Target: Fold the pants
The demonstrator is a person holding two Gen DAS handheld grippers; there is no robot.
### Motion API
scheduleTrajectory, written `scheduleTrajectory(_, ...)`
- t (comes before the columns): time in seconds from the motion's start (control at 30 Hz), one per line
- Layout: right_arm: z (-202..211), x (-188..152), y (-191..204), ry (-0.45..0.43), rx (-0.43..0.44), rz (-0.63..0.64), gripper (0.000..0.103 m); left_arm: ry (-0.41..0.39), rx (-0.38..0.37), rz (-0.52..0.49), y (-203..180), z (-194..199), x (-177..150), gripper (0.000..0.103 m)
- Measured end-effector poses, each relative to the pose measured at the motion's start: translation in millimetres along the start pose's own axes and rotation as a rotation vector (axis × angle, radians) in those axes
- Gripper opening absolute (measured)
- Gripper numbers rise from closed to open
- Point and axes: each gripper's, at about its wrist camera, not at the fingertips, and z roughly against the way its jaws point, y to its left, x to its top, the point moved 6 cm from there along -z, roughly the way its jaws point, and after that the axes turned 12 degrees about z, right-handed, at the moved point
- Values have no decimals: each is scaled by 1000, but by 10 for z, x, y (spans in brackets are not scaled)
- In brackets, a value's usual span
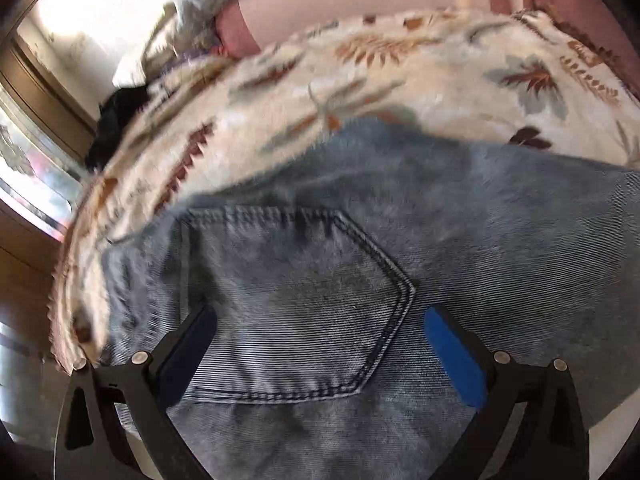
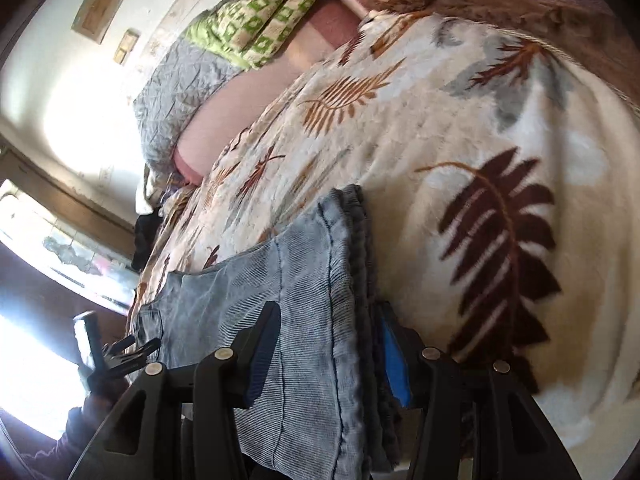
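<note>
- Pants (image 1: 328,280), one pair of faded blue jeans, lie folded on the leaf-print blanket (image 1: 400,80) covering the bed.
- My left claw (image 1: 320,356) hangs over the seat of them, fingers spread wide apart, the back pocket (image 1: 296,304) lying between the two pads and nothing pinched.
- My right claw (image 2: 324,356) sits at the stacked hem end (image 2: 340,240), fingers apart on either side of the layered denim; whether the pads press the cloth I cannot tell.
- From the right camera, the left claw (image 2: 120,354) shows at the far end of the pants.
- Beyond the blanket: one grey quilted pillow (image 2: 180,92), one green patterned cloth (image 2: 260,12).
</note>
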Motion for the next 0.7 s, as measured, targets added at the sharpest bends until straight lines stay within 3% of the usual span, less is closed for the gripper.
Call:
scheduleTrajectory(0.13,-138,-11,74,61,38,7,21,8,-23,31,24,-57,9,103)
scheduleTrajectory(0.2,-186,-6,125,77,23,11,15,19,-29,26,32,-64,17,103)
scheduleTrajectory(0.3,-123,62,231,47,48,-19,13,20,-23,11,58,-47,58,103)
scheduleTrajectory(0.43,27,204,539,11,45,-10,13,-38,-30,13,101,167,86,103)
scheduleTrajectory(0.7,63,459,1531,-32,116,43,13,-155,-99,27,253,665,164,103)
